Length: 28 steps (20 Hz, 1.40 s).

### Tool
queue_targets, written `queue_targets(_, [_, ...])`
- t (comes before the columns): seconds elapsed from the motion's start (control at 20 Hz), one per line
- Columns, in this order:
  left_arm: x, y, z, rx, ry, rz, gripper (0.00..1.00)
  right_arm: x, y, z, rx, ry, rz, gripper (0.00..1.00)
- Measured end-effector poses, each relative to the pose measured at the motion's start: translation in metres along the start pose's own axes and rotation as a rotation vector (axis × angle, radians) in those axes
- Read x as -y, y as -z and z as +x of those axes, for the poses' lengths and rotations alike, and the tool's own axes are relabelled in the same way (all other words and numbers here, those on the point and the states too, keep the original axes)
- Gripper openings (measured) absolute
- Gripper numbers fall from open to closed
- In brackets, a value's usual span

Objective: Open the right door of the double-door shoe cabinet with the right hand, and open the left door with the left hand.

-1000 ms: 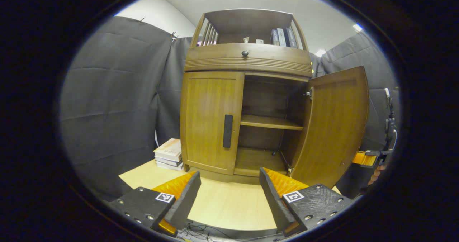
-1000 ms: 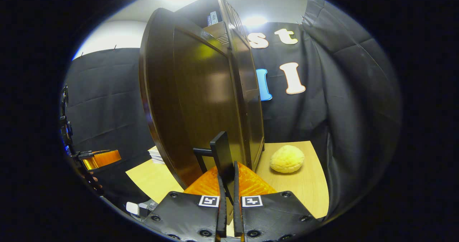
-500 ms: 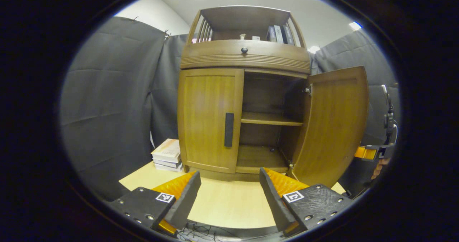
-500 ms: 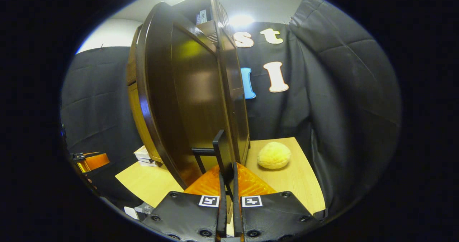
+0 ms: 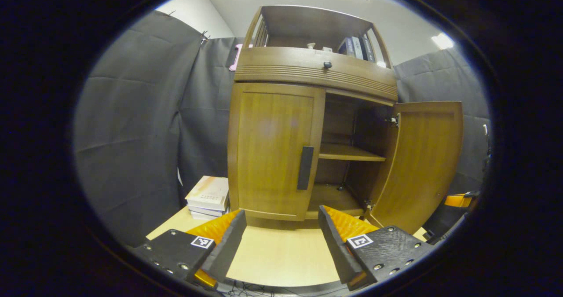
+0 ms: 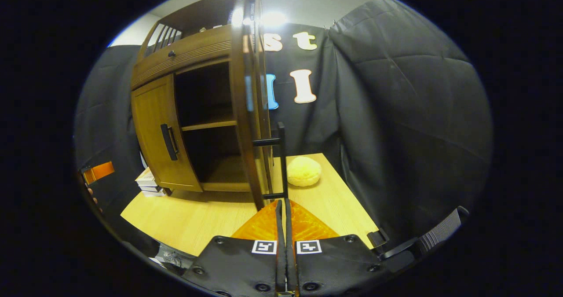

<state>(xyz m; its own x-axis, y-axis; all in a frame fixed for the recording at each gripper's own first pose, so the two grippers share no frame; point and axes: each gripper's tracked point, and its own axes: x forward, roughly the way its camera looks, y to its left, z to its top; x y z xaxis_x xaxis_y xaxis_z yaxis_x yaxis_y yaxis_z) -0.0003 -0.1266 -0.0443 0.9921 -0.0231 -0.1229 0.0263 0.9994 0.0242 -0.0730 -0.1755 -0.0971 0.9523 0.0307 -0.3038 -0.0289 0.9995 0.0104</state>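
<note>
In the left gripper view the wooden shoe cabinet (image 5: 314,66) faces me. Its left door (image 5: 268,152) is closed and carries a dark vertical handle (image 5: 305,168). The right door (image 5: 422,165) stands wide open, baring an inner shelf (image 5: 349,152). My left gripper (image 5: 281,240) is open above the table, a short way before the left door. The right gripper (image 5: 457,199) peeks out past the open door's edge. In the right gripper view that door (image 6: 244,125) is edge-on. My right gripper (image 6: 281,205) is shut, tips at the lower end of its handle (image 6: 281,160).
The cabinet stands on a light wooden table (image 5: 272,253). A stack of books (image 5: 207,196) lies left of it and a yellow round bun-like object (image 6: 303,170) lies to its right. Black cloth walls close in on both sides. Books (image 5: 354,47) stand on the top shelf.
The right door has swung wider, now edge-on to the right gripper. The right fingers have closed tighter and the whole handle now shows beyond their tips. The left gripper's view shifted leftward.
</note>
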Motion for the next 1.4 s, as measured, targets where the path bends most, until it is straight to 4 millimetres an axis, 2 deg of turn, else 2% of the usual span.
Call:
queue_targets(0.15, [-0.033, 0.008, 0.007, -0.018, 0.019, 0.013, 0.92, -0.039, -0.006, -0.021, 0.052, 0.024, 0.003, 0.0])
queue_targets(0.25, [-0.05, 0.009, 0.01, -0.017, 0.036, 0.004, 0.92, -0.073, -0.014, -0.029, 0.089, -0.003, 0.005, 0.02])
queue_targets(0.4, [-0.071, 0.012, 0.018, -0.016, 0.038, -0.001, 0.92, -0.13, -0.02, -0.023, 0.09, -0.113, 0.0, 0.01])
queue_targets(0.45, [-0.075, 0.013, 0.023, -0.018, 0.034, -0.003, 0.92, -0.142, -0.025, -0.018, 0.096, -0.138, -0.002, 0.0])
queue_targets(0.5, [-0.078, 0.011, 0.028, -0.016, 0.032, -0.007, 0.92, -0.154, -0.032, -0.011, 0.107, -0.161, -0.008, 0.03])
queue_targets(0.6, [-0.077, 0.005, 0.039, -0.005, 0.03, -0.015, 0.92, -0.177, -0.044, 0.004, 0.128, -0.205, -0.025, 0.02])
queue_targets(0.65, [-0.076, 0.002, 0.045, 0.0, 0.027, -0.016, 0.92, -0.19, -0.049, 0.023, 0.135, -0.243, -0.032, 0.03])
queue_targets(0.7, [-0.073, -0.003, 0.052, 0.008, 0.026, -0.016, 0.92, -0.199, -0.053, 0.016, 0.15, -0.259, -0.039, 0.04])
queue_targets(0.85, [-0.056, -0.015, 0.078, 0.021, 0.03, -0.001, 0.92, -0.207, -0.072, 0.047, 0.201, -0.255, -0.083, 0.01])
queue_targets(0.9, [-0.049, -0.019, 0.088, 0.024, 0.035, 0.007, 0.92, -0.207, -0.076, 0.057, 0.213, -0.25, -0.09, 0.04])
queue_targets(0.95, [-0.039, -0.025, 0.098, 0.031, 0.045, 0.013, 0.92, -0.211, -0.077, 0.065, 0.213, -0.264, -0.095, 0.02])
queue_targets(1.15, [-0.006, -0.038, 0.146, 0.034, 0.071, 0.035, 0.92, -0.211, -0.078, 0.098, 0.204, -0.287, -0.089, 0.77])
queue_targets(1.2, [0.001, -0.041, 0.157, 0.035, 0.074, 0.042, 0.92, -0.209, -0.081, 0.098, 0.208, -0.286, -0.085, 0.96])
queue_targets(1.4, [0.027, -0.041, 0.2, 0.023, 0.099, 0.061, 0.92, -0.204, -0.079, 0.118, 0.21, -0.279, -0.1, 0.98])
